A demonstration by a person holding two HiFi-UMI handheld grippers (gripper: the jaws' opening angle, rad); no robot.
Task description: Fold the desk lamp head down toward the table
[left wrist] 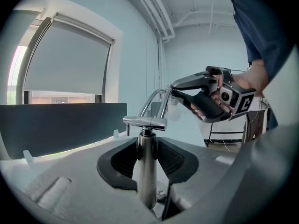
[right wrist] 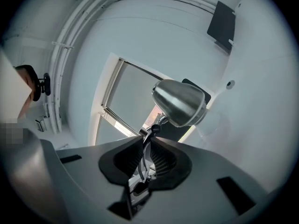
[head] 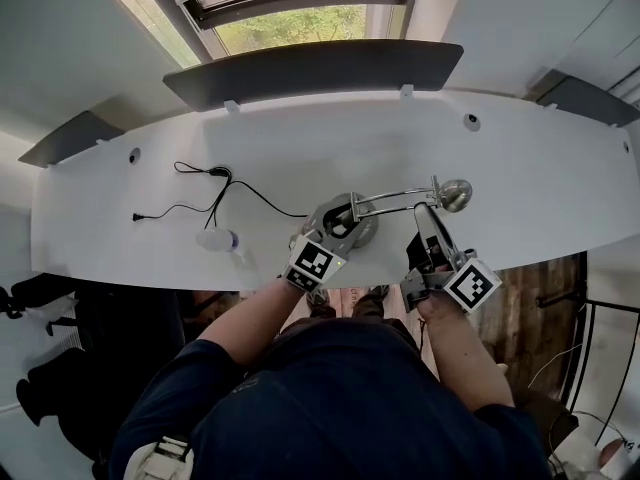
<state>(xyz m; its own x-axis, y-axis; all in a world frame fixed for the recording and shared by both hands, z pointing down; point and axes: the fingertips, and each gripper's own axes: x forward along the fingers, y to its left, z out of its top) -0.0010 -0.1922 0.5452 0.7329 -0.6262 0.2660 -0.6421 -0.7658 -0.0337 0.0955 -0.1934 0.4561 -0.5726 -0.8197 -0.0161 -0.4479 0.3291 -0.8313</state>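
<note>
Soft daylight from the window [head: 300,26], fisheye edges dark, perhaps slightly blurred.

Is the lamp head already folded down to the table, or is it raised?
Raised. In the left gripper view the lamp arm climbs from the top of the post toward the lamp head.

I count one white table [head: 520,188] and one desk lamp [head: 452,194] on it. Two grippers are mine: my left gripper [head: 340,218] and my right gripper [head: 428,226]. One black cable [head: 222,174] lies left of the lamp, and one light bulb [head: 216,239] by the near edge. There are two cable holes, a left hole [head: 134,155] and a right hole [head: 471,122]. Three dark screens stand around the table: a far-edge screen [head: 310,68], a left-end screen [head: 70,138] and a right-end screen [head: 590,98]. One window [head: 300,26].
</note>
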